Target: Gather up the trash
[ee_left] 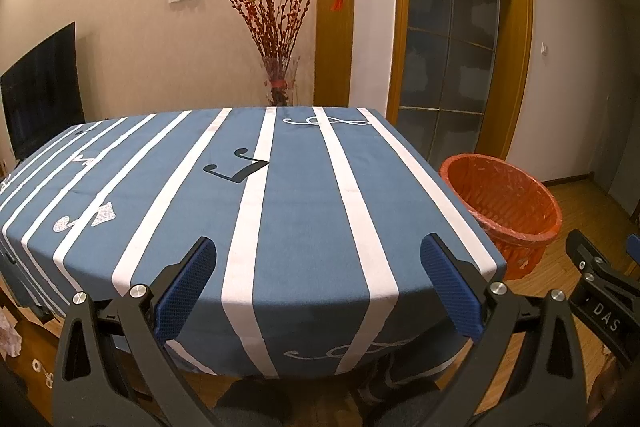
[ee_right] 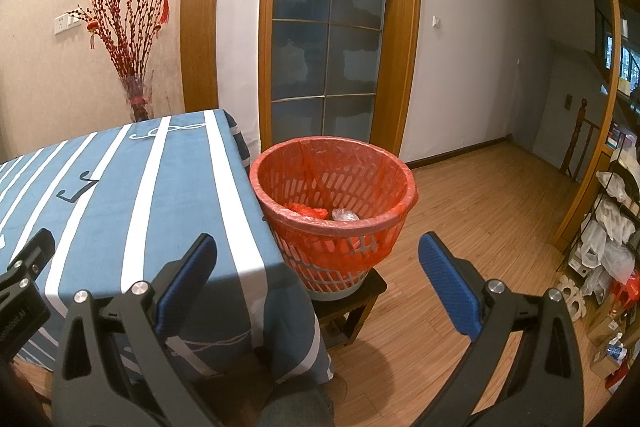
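Note:
An orange mesh waste basket (ee_right: pixel 340 243) lined with a red bag stands on a low dark stool (ee_right: pixel 360 301) at the table's right end. Crumpled red and clear trash (ee_right: pixel 344 215) lies in its bottom. The same basket (ee_left: pixel 516 227) shows at the right in the left wrist view. My right gripper (ee_right: pixel 318 251) is open, hovering in front of the basket and the table's near right corner, nothing between its blue pads. My left gripper (ee_left: pixel 318 253) is open over the near edge of the blue striped tablecloth (ee_left: pixel 304 211), holding nothing.
The table (ee_right: pixel 100 211) carries only its cloth with printed music notes. A vase of red branches (ee_left: pixel 276 27) stands behind it, next to a glass door (ee_right: pixel 328 39). A dark TV (ee_left: pixel 40 87) sits at the left. Cluttered shelves with bags (ee_right: pixel 612 247) line the right, across wood floor (ee_right: pixel 480 211).

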Demonstrator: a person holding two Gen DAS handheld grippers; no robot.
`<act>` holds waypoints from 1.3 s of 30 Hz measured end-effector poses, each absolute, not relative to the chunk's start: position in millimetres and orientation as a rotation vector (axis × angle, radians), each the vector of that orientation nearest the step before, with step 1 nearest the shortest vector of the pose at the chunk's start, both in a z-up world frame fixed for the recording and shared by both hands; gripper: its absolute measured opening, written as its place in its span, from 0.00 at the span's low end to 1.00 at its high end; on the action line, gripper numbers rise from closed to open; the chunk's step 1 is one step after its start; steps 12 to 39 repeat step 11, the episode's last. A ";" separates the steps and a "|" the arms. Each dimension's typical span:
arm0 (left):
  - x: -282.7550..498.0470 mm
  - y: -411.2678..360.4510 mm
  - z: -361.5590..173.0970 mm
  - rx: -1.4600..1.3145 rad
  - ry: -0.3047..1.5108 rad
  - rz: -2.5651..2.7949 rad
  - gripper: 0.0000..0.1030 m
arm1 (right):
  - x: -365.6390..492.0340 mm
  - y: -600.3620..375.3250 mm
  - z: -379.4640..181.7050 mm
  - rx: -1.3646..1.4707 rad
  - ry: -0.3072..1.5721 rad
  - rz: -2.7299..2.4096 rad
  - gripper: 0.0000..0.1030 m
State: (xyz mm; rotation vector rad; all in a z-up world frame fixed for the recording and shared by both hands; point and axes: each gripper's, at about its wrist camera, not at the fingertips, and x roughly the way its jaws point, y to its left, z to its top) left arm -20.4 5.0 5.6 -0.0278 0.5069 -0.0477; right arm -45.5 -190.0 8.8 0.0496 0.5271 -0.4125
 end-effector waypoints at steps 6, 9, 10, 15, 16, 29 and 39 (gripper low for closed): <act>-19.3 4.9 4.6 -0.026 0.511 -0.048 0.98 | -45.9 -188.8 8.8 0.049 0.527 -0.413 0.96; -18.2 5.0 5.0 -0.026 0.513 -0.051 0.98 | -45.4 -189.9 9.0 0.050 0.527 -0.413 0.96; -17.9 4.7 5.3 -0.026 0.514 -0.052 0.98 | -45.4 -189.8 9.0 0.050 0.528 -0.412 0.96; -17.8 4.2 5.6 -0.026 0.514 -0.052 0.98 | -45.4 -190.1 9.2 0.050 0.528 -0.412 0.96; -17.8 4.2 5.6 -0.026 0.514 -0.052 0.98 | -45.4 -190.1 9.2 0.050 0.528 -0.412 0.96; -17.8 4.2 5.6 -0.026 0.514 -0.052 0.98 | -45.4 -190.1 9.2 0.050 0.528 -0.412 0.96; -17.8 4.2 5.6 -0.026 0.514 -0.052 0.98 | -45.4 -190.1 9.2 0.050 0.528 -0.412 0.96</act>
